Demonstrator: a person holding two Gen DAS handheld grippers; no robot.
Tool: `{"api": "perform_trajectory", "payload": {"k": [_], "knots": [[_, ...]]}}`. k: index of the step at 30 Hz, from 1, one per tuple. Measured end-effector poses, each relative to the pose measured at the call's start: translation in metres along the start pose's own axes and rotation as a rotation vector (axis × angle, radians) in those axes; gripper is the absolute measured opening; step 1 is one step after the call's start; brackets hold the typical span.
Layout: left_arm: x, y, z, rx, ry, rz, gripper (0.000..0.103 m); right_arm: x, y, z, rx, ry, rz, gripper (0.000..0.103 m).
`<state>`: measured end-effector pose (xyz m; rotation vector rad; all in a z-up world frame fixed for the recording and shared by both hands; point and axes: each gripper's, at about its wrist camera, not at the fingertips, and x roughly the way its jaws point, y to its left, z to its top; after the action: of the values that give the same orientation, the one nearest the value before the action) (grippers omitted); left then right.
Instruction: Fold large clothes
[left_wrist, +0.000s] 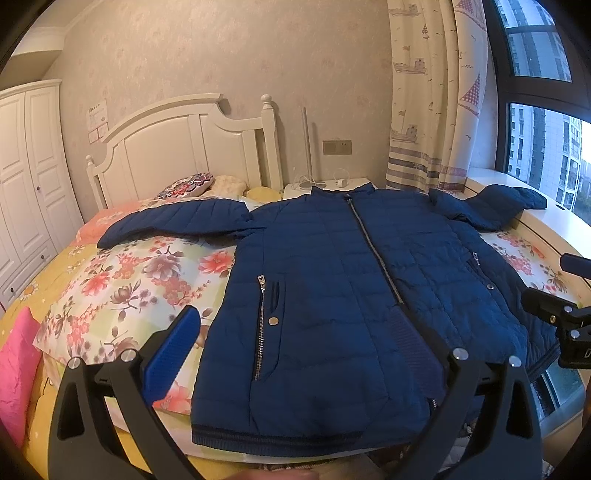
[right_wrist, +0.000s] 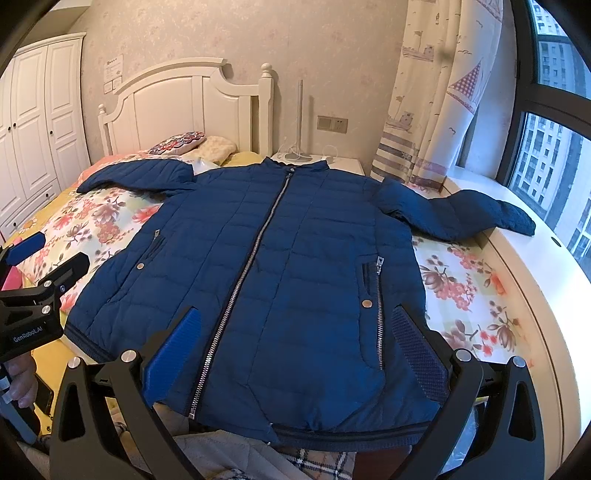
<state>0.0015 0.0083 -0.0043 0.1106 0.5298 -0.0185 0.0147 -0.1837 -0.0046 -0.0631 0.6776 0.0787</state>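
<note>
1. Blue ribbed pads line both tongs. The left gripper (left_wrist: 295, 354) hangs over the near hem with its fingers wide apart and nothing between them; the right gripper (right_wrist: 306, 354) does the same further along the hem, also spread and empty.

2. The jacket (right_wrist: 273, 258), a quilted navy one, lies face up on the bed (right_wrist: 465, 288), zipped shut, hem nearest and collar (right_wrist: 295, 164) farthest. Neither tool seems to touch it, though from these angles I cannot be sure.

3. No fold is made yet, so the first step is probably bringing in a sleeve or a side. To do it well, I would pinch only the outer edge and lift it clear of the floral sheet.

4. Padded cloth is springy and will likely spring back, so press each fold flat before letting go.

5. The left sleeve (left_wrist: 177, 221) stretches out over the bedding; the right sleeve (right_wrist: 458, 214) reaches onto the white sill (right_wrist: 546, 258) by the window. That one probably needs gathering first.

6. Keep the zipper (right_wrist: 255, 251) straight as a centre line, so both halves should match.

7. Writing: "GenRobot.AI" reads on the left tool's body in the right camera. A paper notice (right_wrist: 112, 72) on the far wall above the headboard (right_wrist: 184, 99) is too small to read.
</note>
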Motion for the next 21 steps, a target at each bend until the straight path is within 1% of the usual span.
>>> {"api": "perform_trajectory", "payload": {"k": [21], "knots": [[0.0, 0.0002, -0.0028, -0.001, 0.003, 0.001, 0.101, 0.001, 0.001, -0.0019, 0.009, 0.011, 0.009, 0.099]]}}
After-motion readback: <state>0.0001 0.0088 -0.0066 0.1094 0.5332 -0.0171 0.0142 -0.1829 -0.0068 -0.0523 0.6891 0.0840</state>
